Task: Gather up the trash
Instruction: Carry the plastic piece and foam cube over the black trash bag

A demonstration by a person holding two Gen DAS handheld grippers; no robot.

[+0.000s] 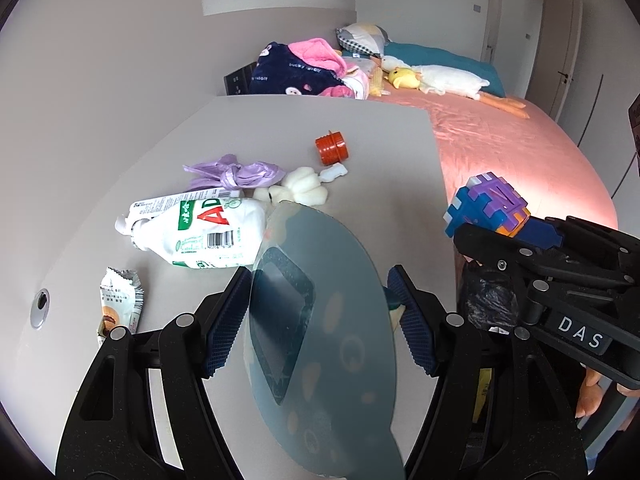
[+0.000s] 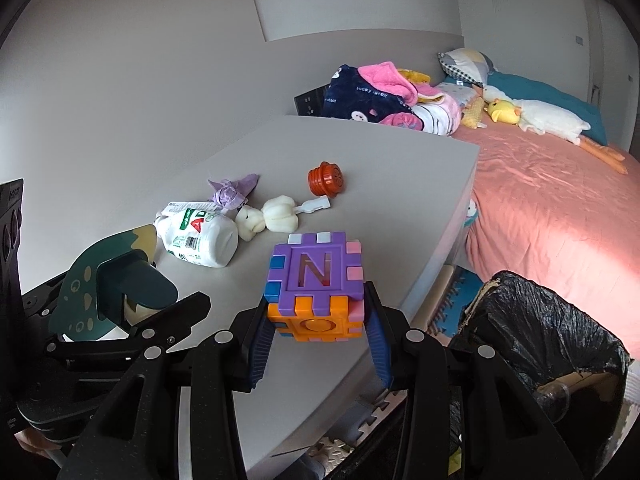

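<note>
1. The right gripper (image 2: 318, 344) is pinching a puzzle-block cube (image 2: 314, 286) between both pads, carrying it just above the table edge (image 2: 440, 240).
2. The left gripper (image 1: 316, 320) is gripping a teal dinosaur-print object (image 1: 320, 320) by its bulky part; contact on the right pad is hard to make out.
3. The black-lined bin (image 2: 560, 320) is sitting low to the right of the cube, beyond the table edge, nearer the right hand.
4. The crushed milk bottle (image 1: 200, 232), snack wrapper (image 1: 120, 300) and purple bag (image 1: 232, 172) are lying further out on the table.
</note>
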